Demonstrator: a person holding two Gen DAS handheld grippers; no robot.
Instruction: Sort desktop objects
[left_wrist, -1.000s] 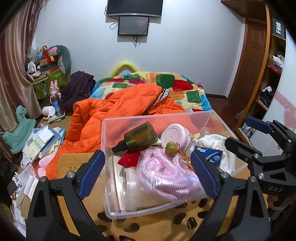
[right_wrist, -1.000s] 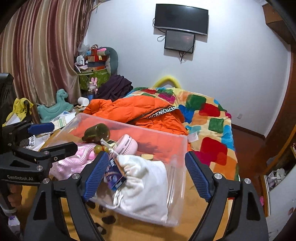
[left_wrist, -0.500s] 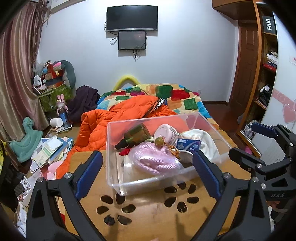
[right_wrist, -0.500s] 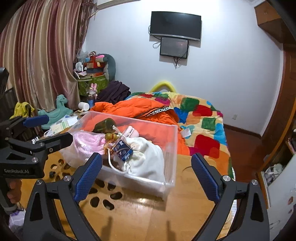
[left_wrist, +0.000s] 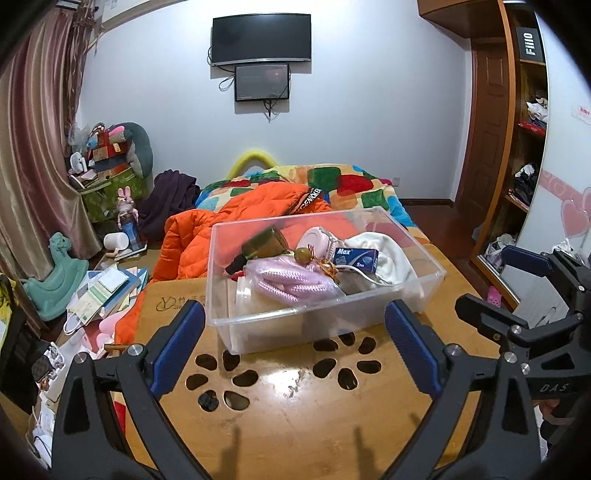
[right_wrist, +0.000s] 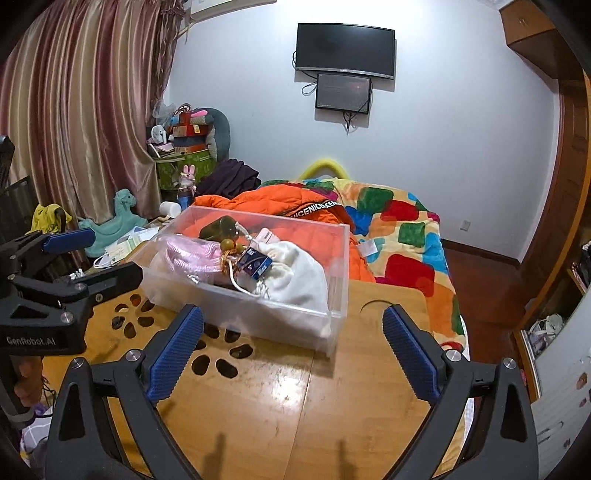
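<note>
A clear plastic bin (left_wrist: 406, 295) (right_wrist: 341, 266) stands at the far side of the wooden table (left_wrist: 295, 413) (right_wrist: 295, 391). Inside lie a dark green bottle (left_wrist: 262, 245) (right_wrist: 218, 227), a pink knitted bundle (left_wrist: 291, 280) (right_wrist: 188, 251), a pink round case (left_wrist: 317, 240), a blue box (left_wrist: 356, 258) (right_wrist: 255, 262) and a white cloth pouch (left_wrist: 388, 258) (right_wrist: 295, 269). My left gripper (left_wrist: 293, 308) (right_wrist: 103, 254) is open, just short of the bin's near wall. To its right, my right gripper (right_wrist: 291, 314) (left_wrist: 495, 280) stands wide open with only bare table between its fingers.
Oval cut-outs (left_wrist: 236, 376) pierce the tabletop in front of the bin. Behind the table is a bed with an orange jacket (left_wrist: 229, 229) and a patchwork blanket (right_wrist: 399, 214). Books (left_wrist: 103, 291) and a toy horse (left_wrist: 55, 273) crowd the floor at left, and shelves (left_wrist: 528, 147) stand at right.
Both grippers have drawn back from the bin, which now looks smaller and farther off. The right gripper's jaws have spread wider. The bin and its contents stay put.
</note>
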